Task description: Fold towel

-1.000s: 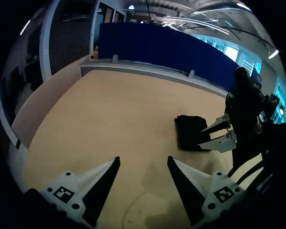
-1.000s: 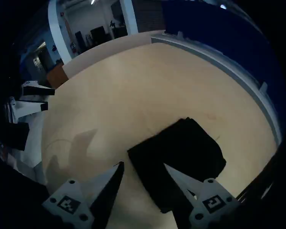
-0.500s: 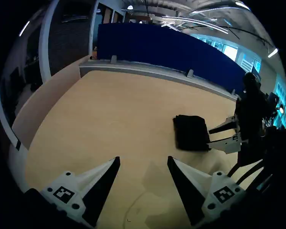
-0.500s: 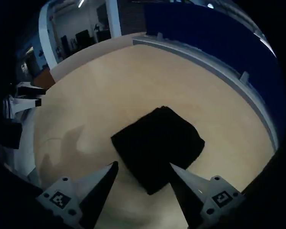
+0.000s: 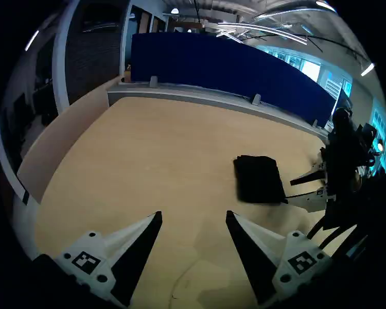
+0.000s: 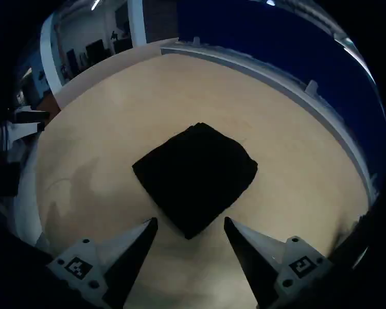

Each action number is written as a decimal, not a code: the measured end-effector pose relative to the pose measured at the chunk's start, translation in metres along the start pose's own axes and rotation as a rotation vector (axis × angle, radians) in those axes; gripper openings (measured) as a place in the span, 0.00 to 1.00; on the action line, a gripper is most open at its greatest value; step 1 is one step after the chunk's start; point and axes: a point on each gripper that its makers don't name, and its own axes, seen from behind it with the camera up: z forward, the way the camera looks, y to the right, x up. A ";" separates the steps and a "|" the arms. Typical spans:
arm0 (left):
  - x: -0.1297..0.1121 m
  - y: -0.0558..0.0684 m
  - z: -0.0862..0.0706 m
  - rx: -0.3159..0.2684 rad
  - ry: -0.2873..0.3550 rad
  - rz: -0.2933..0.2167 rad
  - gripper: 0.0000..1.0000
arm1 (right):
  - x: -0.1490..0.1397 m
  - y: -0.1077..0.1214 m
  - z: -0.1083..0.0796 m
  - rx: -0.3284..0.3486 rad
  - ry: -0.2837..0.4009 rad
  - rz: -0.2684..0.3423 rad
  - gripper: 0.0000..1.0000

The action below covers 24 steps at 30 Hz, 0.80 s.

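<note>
Towel: the black towel (image 6: 195,177) lies folded into a compact rectangle, flat on the pale wooden table (image 6: 296,170).
Left: the left gripper (image 5: 193,213) has its fingers spread and empty, over bare table, well apart from the towel.
Right: the right gripper (image 6: 190,220) has its fingers apart, gripping nothing; the towel's near corner shows between its tips.
Room: a blue partition (image 5: 218,62) runs along the table's far edge.

Left gripper view low and far from the shared towel (image 5: 258,179); right gripper view close above.
</note>
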 end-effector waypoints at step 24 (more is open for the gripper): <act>-0.001 -0.003 0.000 -0.004 0.000 -0.005 0.92 | -0.029 -0.005 0.015 0.012 -0.048 0.074 0.37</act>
